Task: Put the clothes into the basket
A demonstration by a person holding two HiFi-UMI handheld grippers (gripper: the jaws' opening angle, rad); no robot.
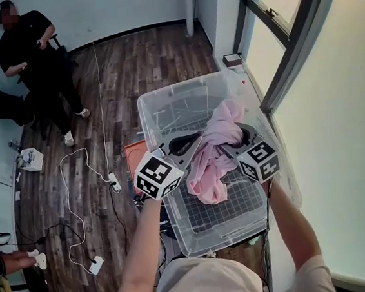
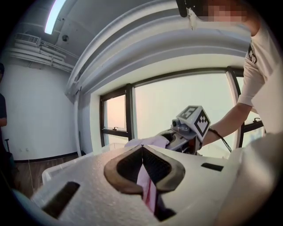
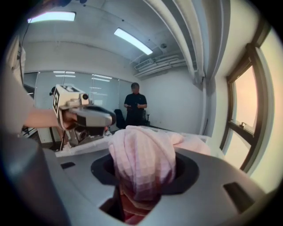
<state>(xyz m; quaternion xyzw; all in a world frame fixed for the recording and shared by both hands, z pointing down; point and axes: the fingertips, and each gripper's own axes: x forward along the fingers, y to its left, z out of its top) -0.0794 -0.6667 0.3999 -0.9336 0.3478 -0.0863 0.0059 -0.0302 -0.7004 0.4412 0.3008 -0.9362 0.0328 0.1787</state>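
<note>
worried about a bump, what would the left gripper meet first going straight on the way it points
Past the pink checked cloth it grips, probably the right gripper, straight ahead; depth is unclear.

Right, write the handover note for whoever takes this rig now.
Left claw: shut on a thin fold of the pink garment.
Right claw: shut on a thick bunch of the same garment.
Garment: hangs between both claws over the clear basket; whether its lower end touches the bottom is unclear.
Done: garment is held above the basket.
Left: lower it in, then open both claws. No other clothes show inside.
</note>
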